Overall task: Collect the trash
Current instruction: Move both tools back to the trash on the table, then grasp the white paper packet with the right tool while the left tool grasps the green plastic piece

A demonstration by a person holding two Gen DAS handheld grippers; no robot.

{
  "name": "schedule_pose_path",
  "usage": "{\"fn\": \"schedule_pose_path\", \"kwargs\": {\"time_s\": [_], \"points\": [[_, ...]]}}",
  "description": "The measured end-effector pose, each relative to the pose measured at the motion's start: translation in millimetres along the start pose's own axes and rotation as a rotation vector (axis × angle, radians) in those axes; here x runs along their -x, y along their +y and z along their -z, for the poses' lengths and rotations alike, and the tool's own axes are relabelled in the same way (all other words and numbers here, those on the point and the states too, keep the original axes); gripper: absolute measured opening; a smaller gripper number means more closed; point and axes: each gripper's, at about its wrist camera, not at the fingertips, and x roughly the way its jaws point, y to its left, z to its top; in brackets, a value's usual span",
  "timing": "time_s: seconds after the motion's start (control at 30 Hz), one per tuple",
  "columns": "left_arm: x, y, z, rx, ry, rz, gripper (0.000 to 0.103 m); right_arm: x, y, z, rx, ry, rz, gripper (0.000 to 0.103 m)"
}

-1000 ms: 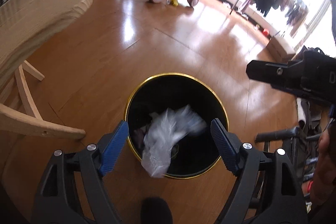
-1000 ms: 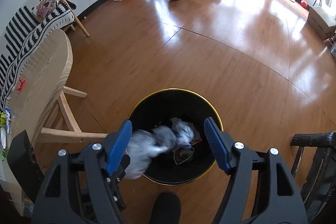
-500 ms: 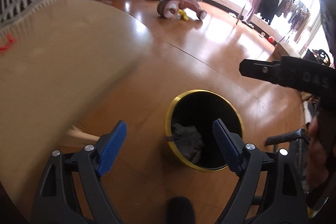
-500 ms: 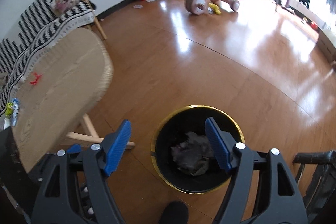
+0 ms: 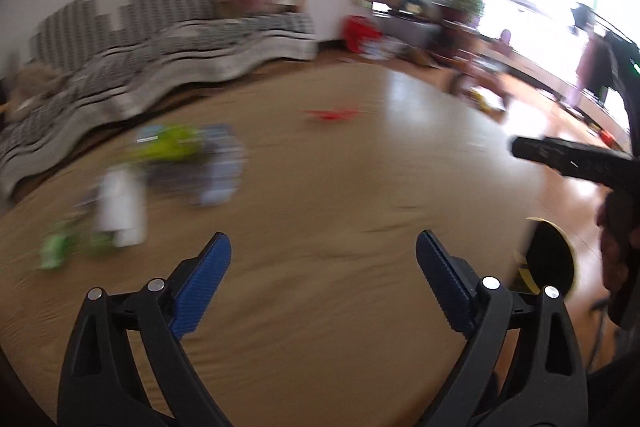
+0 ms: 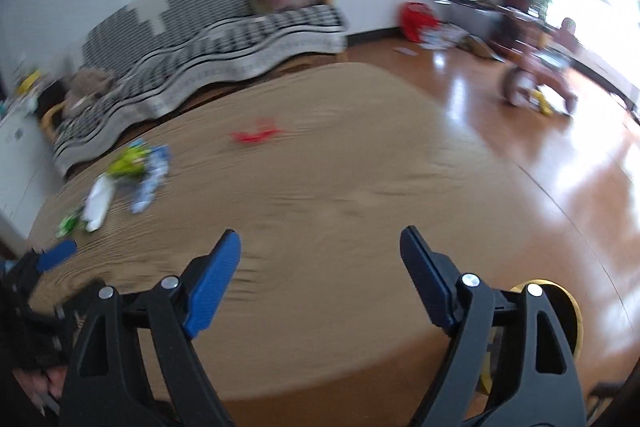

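- left gripper: jaws spread wide, nothing between the blue pads, hanging over the wooden table.
- right gripper: same, jaws wide apart, empty, also above the table. Its black body shows at the right edge of the left wrist view.
- Trash is on the table's far left side, motion-blurred: a green-yellow wrapper with a pale blue wrapper touching it, and a white piece just beside them, nearer the edge. Another small green scrap sits next to the white piece.
- A small red scrap lies apart from that pile, toward the table's far middle.
- Black bin with gold rim stands on the floor off the table's right edge, partly hidden behind the gripper arms in both views.
- Contents of the bin: cannot tell.
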Motion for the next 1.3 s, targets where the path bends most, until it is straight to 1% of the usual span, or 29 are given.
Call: {"fn": "schedule_pose_path", "kwargs": {"time_s": [0.03, 0.07, 0.1, 0.13, 0.17, 0.27, 0.33, 0.4, 0.47, 0.57, 0.63, 0.7, 0.8, 0.87, 0.97, 1.07, 1.1, 1.13, 1.17, 1.2, 1.23, 1.27, 1.3], "points": [[2.7, 22.6, 1.4, 0.029, 0.010, -0.027, 0.091, -7.3, 19.8, -1.8, 0.019, 0.005, -0.018, 0.079], [7.3, 53.4, 2.1, 0.070, 0.015, -0.063, 0.091, -16.8, 45.2, -3.1, 0.042, 0.014, -0.043, 0.079], [12.8, 74.0, 3.1, 0.099, 0.005, -0.093, 0.091, -25.5, 69.6, -3.5, 0.064, 0.020, -0.067, 0.079], [18.8, 93.6, 7.5, 0.126, -0.004, -0.122, 0.091, -31.1, 85.8, -2.9, 0.079, 0.024, -0.081, 0.079], [24.0, 119.9, 10.7, 0.155, -0.009, -0.155, 0.091, -40.3, 109.7, -3.6, 0.101, 0.031, -0.104, 0.079], [28.0, 170.8, 17.1, 0.207, -0.009, -0.220, 0.091, -64.8, 174.3, -1.5, 0.156, 0.061, -0.167, 0.079], [28.6, 204.4, 24.6, 0.248, -0.004, -0.256, 0.091, -74.7, 205.1, 3.8, 0.184, 0.077, -0.196, 0.079], [21.9, 230.5, 28.5, 0.292, 0.007, -0.282, 0.091, -89.1, 241.4, 6.4, 0.198, 0.108, -0.247, 0.079], [10.1, 249.3, 31.3, 0.327, 0.030, -0.291, 0.091, -99.1, 267.2, 8.8, 0.201, 0.124, -0.277, 0.080], [-6.4, 260.4, 33.4, 0.332, 0.059, -0.287, 0.091, -113.0, 297.0, 8.9, 0.208, 0.137, -0.300, 0.081], [-23.5, 269.8, 36.2, 0.325, 0.089, -0.294, 0.091, -124.2, 310.3, 8.5, 0.212, 0.147, -0.296, 0.082], [-38.3, 278.9, 37.7, 0.318, 0.109, -0.296, 0.091, -142.3, 325.0, 8.3, 0.207, 0.175, -0.297, 0.082], [-52.9, 295.6, 41.6, 0.343, 0.133, -0.298, 0.091, -167.7, 348.2, 10.0, 0.210, 0.206, -0.287, 0.082], [-59.3, 302.6, 42.4, 0.358, 0.139, -0.294, 0.091, -179.5, 360.3, 9.8, 0.222, 0.212, -0.285, 0.082], [-67.0, 309.7, 44.9, 0.363, 0.154, -0.292, 0.091, -192.2, 376.0, 6.4, 0.252, 0.206, -0.253, 0.082], [-66.3, 318.1, 44.4, 0.392, 0.135, -0.253, 0.091, -202.4, 386.6, 9.8, 0.274, 0.216, -0.240, 0.082], [-66.9, 319.5, 44.2, 0.393, 0.137, -0.256, 0.089, -205.8, 390.7, 12.3, 0.294, 0.217, -0.230, 0.083], [-67.8, 320.5, 44.0, 0.390, 0.139, -0.263, 0.086, -206.4, 394.5, 14.0, 0.321, 0.199, -0.207, 0.081], [-67.9, 320.1, 43.2, 0.385, 0.138, -0.265, 0.081, -207.6, 398.0, 15.0, 0.342, 0.190, -0.190, 0.074], [-67.2, 319.3, 42.0, 0.379, 0.130, -0.259, 0.076, -207.4, 400.6, 16.4, 0.363, 0.179, -0.182, 0.062], [-67.2, 318.9, 41.6, 0.370, 0.125, -0.257, 0.061, -206.5, 402.0, 17.0, 0.376, 0.166, -0.173, 0.052], [-67.1, 316.2, 41.1, 0.354, 0.125, -0.254, 0.047, -206.2, 400.3, 15.7, 0.370, 0.166, -0.185, 0.043], [-67.0, 312.5, 41.1, 0.338, 0.126, -0.254, 0.039, -206.3, 397.7, 14.4, 0.353, 0.175, -0.202, 0.038]]}}
